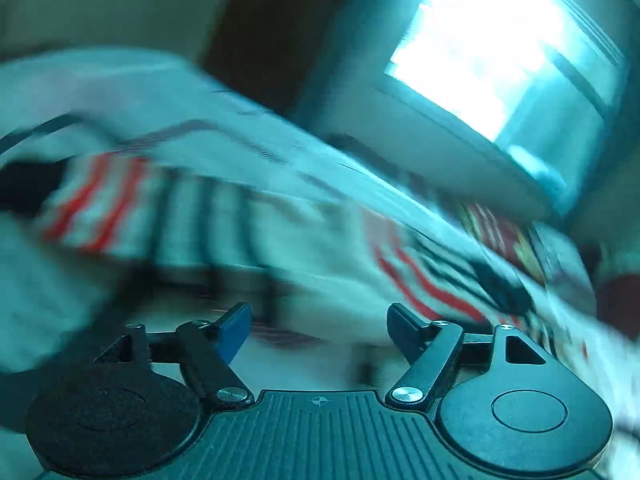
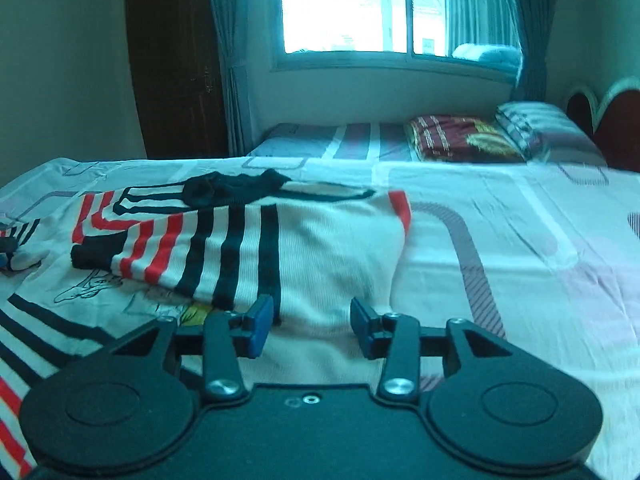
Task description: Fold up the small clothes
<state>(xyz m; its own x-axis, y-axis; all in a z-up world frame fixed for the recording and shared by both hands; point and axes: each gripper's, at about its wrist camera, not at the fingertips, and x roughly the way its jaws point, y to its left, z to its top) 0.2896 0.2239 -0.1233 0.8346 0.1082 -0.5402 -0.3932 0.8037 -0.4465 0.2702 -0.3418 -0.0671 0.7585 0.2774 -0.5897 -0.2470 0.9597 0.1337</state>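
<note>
A white knit top with red and black stripes (image 2: 248, 240) lies partly folded on the bed, a sleeve laid across it at the left. My right gripper (image 2: 312, 326) is open and empty, just above the top's near edge. In the left wrist view the picture is heavily blurred and tilted. The same striped top (image 1: 120, 200) shows as a smear ahead of my left gripper (image 1: 318, 330), which is open and empty.
The bed sheet (image 2: 500, 248) is pale with pink and grey patterns. Another striped cloth (image 2: 36, 344) lies at the near left. A dark red pillow (image 2: 460, 138) and a striped pillow (image 2: 532, 120) lie at the far right. A window (image 2: 360, 4) and a dark wardrobe (image 2: 172, 60) stand behind.
</note>
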